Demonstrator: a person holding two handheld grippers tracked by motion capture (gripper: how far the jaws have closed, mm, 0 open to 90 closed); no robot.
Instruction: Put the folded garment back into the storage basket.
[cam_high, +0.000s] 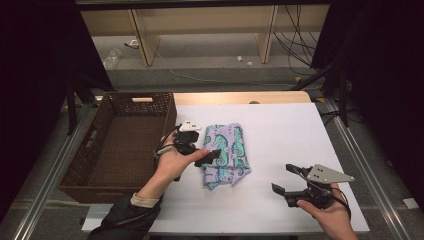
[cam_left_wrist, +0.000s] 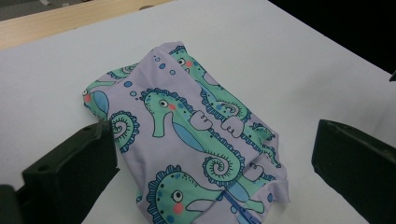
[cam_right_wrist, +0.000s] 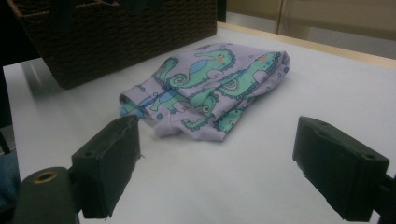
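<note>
A folded cloth (cam_high: 226, 155) printed with green seahorses on lilac lies flat on the white tabletop (cam_high: 290, 130), a little left of the middle and just beside the right wall of the brown wicker basket (cam_high: 120, 145) that takes up the tabletop's left side.

The left hand (cam_high: 167, 167) comes in from the near edge with its forearm angled up and to the right, the dark sleeve (cam_high: 125, 217) pushed back at the wrist. It carries the left gripper (cam_high: 207, 157) over the cloth's left edge. Its jaws are spread wide, and in the left gripper view they straddle the cloth with nothing between them (whether the tips touch the fabric cannot be told).

The right hand (cam_high: 327, 212) sits low at the near right corner of the tabletop, well apart from the cloth. The right gripper (cam_high: 287, 180) points left and away toward the cloth, jaws likewise released and holding nothing.
</note>
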